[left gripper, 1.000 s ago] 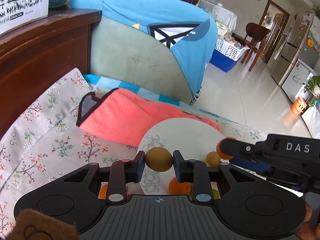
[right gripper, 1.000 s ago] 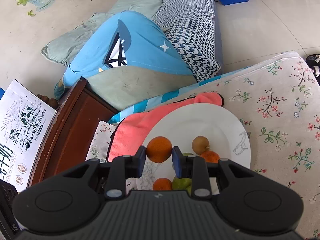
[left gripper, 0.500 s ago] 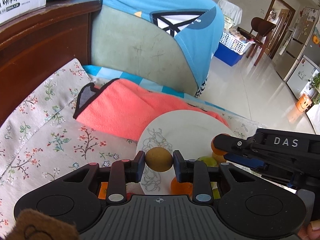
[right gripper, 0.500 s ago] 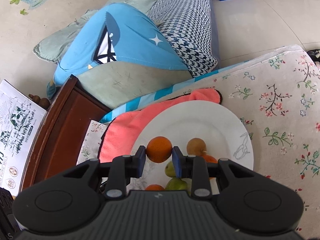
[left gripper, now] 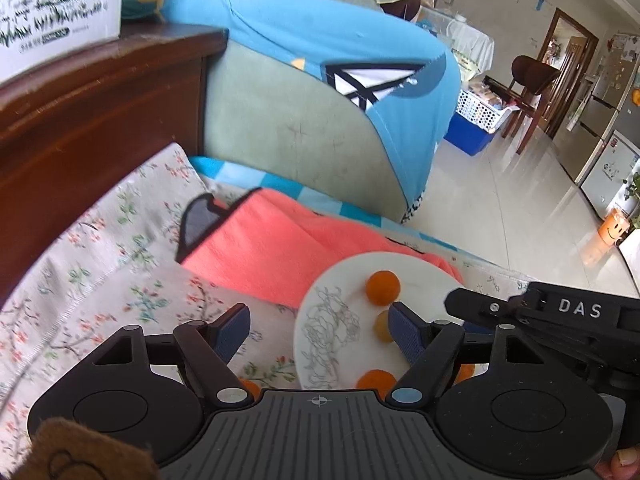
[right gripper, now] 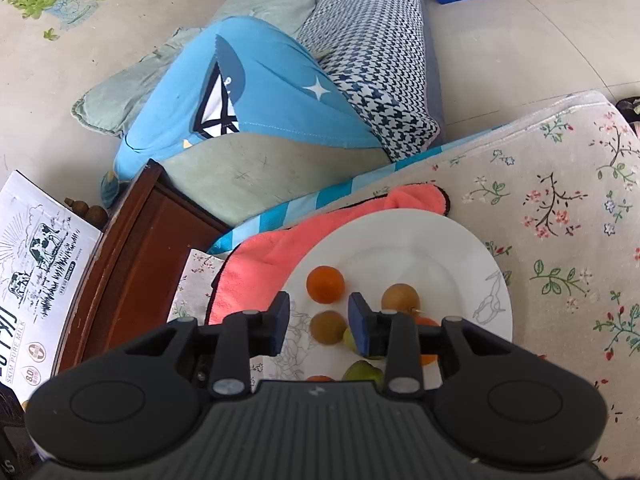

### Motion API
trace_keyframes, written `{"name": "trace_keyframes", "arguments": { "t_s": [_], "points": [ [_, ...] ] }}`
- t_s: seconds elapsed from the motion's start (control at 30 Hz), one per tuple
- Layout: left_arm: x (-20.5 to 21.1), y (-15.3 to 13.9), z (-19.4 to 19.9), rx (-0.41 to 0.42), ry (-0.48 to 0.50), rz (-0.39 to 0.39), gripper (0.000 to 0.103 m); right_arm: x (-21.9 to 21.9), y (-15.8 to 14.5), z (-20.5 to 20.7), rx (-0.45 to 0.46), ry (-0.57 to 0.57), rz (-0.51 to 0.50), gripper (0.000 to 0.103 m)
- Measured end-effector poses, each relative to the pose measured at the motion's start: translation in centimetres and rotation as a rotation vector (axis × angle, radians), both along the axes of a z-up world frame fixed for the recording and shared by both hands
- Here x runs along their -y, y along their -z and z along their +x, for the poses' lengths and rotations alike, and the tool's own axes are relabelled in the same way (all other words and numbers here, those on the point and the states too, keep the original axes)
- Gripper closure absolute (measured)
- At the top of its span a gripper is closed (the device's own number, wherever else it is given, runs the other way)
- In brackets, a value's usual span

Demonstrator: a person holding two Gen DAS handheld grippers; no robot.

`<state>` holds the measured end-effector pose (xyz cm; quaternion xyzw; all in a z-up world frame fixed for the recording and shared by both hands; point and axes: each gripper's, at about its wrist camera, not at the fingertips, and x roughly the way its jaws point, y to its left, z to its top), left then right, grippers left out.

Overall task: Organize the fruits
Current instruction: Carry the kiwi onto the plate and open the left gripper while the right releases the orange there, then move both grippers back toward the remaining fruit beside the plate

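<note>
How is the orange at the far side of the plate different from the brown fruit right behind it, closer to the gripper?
The orange is bright orange, while the brown fruit is dull olive-brown. The orange looks slightly larger. The orange lies just beyond the right gripper fingertips, while the brown fruit lies between the open jaws, ungripped. Both are round and rest loose on the white plate.

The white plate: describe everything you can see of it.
The white plate is round, smooth and glossy, probably ceramic, with a faint grey line drawing near its rim. It lies flat, partly on the coral towel and partly on the floral cloth. On it sit an orange, brown kiwis, green fruit and more oranges behind the open right gripper. Neither gripper touches it.
</note>
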<state>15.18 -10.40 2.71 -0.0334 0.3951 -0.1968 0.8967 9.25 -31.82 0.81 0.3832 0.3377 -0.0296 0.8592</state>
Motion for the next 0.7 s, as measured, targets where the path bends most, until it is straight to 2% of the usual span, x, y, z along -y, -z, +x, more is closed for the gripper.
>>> {"name": "trace_keyframes", "arguments": {
  "t_s": [0.07,0.7],
  "points": [
    [-0.5,-0.3,0.0,-0.002,0.0,0.007,0.021,-0.1,-0.2,-0.2,0.0,-0.008,-0.01,0.066],
    [-6.7,-0.8,-1.0,-0.062,-0.016,0.046,0.021,-4.0,-1.3,-3.5,-0.031,-0.184,-0.099,0.066]
  ]
}}
